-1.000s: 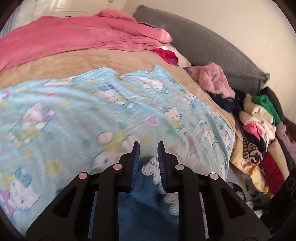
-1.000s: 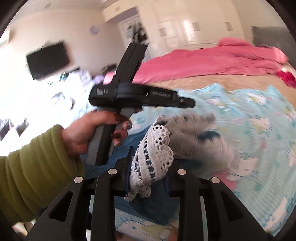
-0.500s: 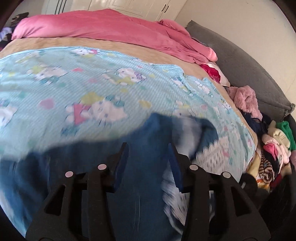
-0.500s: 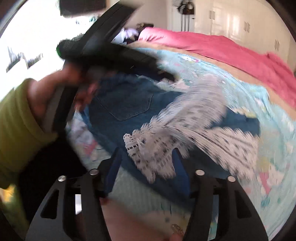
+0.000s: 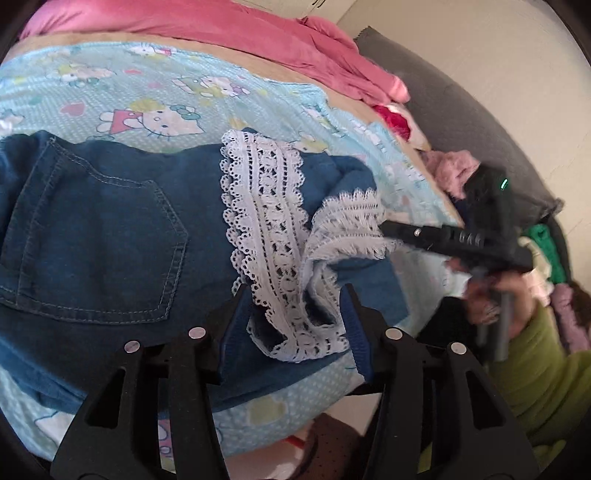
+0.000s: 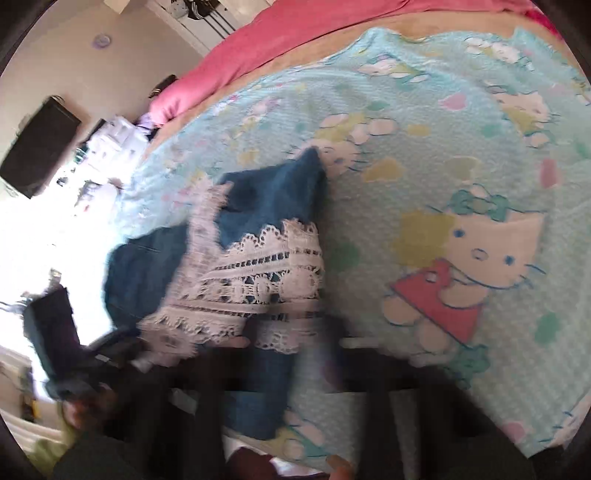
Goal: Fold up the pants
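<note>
Blue denim pants (image 5: 110,236) with white lace hems (image 5: 266,221) lie folded on the Hello Kitty sheet (image 5: 155,99), back pocket up. My left gripper (image 5: 295,314) is open, its jaws standing either side of the lace hem near the bed's front edge. My right gripper shows in the left wrist view (image 5: 454,240), held to the right of the pants, its tip at the lace. In the right wrist view the pants (image 6: 266,206) and lace (image 6: 258,280) lie ahead; my right gripper (image 6: 295,369) is motion-blurred and its opening is unclear.
A pink duvet (image 5: 221,26) lies at the far side of the bed. A grey pillow (image 5: 461,122) and a pile of mixed clothes (image 5: 546,243) sit at the right. A dark TV (image 6: 37,144) hangs on the far wall.
Both grippers let go of the lace hems and opened. The pants now lie folded flat on the sheet. Both grippers have drawn back toward the bed's front edge.
</note>
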Action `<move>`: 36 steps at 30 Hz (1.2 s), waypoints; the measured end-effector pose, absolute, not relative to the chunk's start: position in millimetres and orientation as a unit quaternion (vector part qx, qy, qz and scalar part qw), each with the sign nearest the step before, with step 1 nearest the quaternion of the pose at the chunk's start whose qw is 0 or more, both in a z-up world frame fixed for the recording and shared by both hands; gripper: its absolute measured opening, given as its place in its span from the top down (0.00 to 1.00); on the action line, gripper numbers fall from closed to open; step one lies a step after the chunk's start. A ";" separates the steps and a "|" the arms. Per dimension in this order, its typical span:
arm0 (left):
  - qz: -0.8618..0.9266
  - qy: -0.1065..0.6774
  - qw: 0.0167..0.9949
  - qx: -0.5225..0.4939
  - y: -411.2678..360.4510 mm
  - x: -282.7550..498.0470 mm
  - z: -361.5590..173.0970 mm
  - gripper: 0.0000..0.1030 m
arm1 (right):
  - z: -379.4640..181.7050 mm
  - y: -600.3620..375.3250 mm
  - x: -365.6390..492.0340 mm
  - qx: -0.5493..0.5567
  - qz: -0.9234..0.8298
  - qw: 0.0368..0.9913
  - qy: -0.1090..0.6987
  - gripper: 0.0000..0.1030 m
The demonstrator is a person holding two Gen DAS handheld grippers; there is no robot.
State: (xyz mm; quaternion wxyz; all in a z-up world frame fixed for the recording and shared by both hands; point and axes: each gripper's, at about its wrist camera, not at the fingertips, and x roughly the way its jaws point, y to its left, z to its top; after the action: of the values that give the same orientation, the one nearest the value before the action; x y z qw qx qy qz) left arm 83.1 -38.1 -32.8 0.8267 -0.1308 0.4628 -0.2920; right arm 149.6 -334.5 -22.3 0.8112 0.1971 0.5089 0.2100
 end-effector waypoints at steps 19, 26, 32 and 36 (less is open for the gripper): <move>-0.266 0.485 0.820 -0.145 -35.4 70.6 -45.3 0.59 | 48.3 -138.6 235.8 -0.120 0.246 0.838 0.471 0.45; -0.258 0.483 0.823 -0.150 -41.0 69.7 -43.5 0.64 | -7.9 -97.2 256.6 -0.250 0.237 0.792 0.504 0.45; -0.272 0.482 0.820 -0.144 -50.9 69.9 -43.6 0.83 | -27.8 -109.3 268.8 -0.229 0.268 0.756 0.552 0.80; -0.276 0.479 0.819 -0.152 -49.7 69.9 -45.6 0.86 | -26.9 -126.9 258.6 -0.212 0.286 0.759 0.545 0.84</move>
State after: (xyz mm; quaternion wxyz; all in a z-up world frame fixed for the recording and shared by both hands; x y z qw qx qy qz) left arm 69.9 -49.7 -45.6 0.8191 -0.1517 0.4792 -0.2764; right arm 258.6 -126.9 -26.9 0.7589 -0.2118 0.5454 0.2858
